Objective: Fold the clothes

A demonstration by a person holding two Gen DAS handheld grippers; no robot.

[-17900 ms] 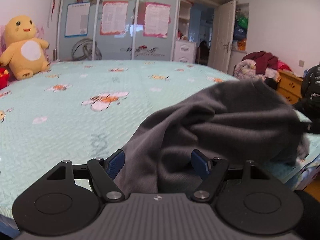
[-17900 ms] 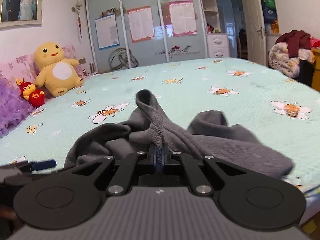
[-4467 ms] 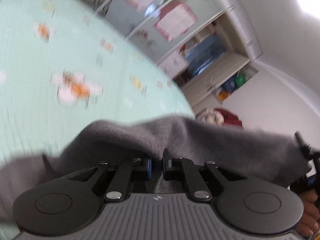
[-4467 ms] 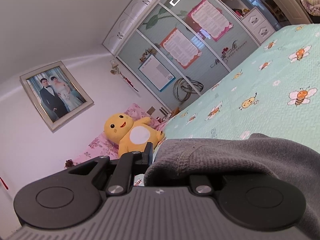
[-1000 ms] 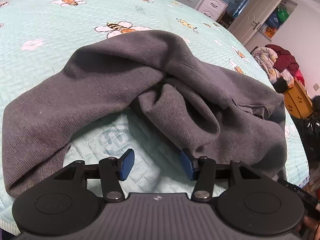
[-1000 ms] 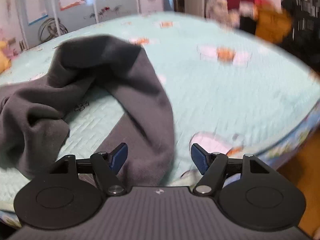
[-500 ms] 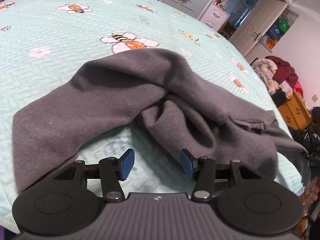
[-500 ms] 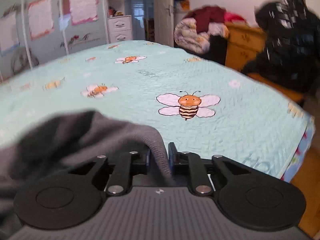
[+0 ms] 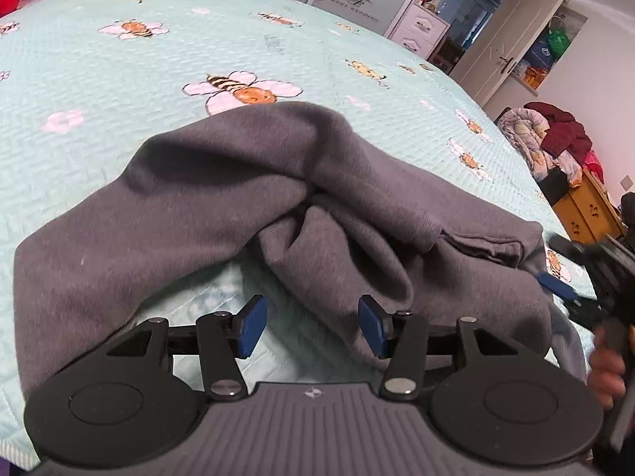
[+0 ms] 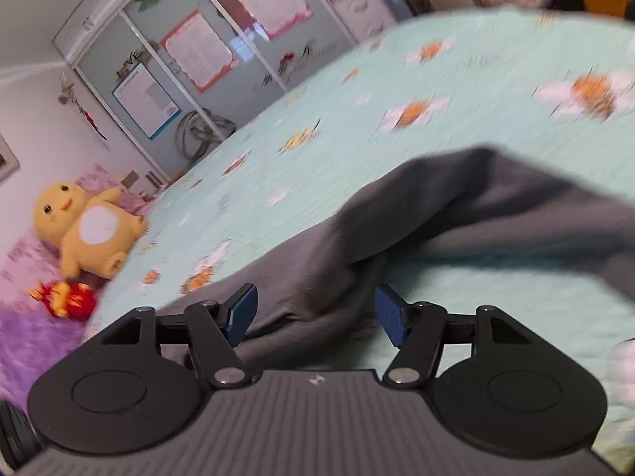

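A dark grey garment lies crumpled on the mint bee-print bedspread, with a sleeve running down the left. My left gripper is open and empty, its blue pads just in front of a fold of the garment. My right gripper is open and empty, with a fold of the grey garment lying between and beyond its pads. The right gripper also shows blurred at the right edge of the left wrist view, beside the garment's right end.
A yellow plush toy and a red toy sit at the head of the bed by purple fabric. A wardrobe with posters stands behind. A clothes pile and a yellow cabinet stand to the right of the bed.
My right gripper was shut on the garment half a second ago and is now open, and it has swung to face the head of the bed. My left gripper stays open and has drawn slightly closer.
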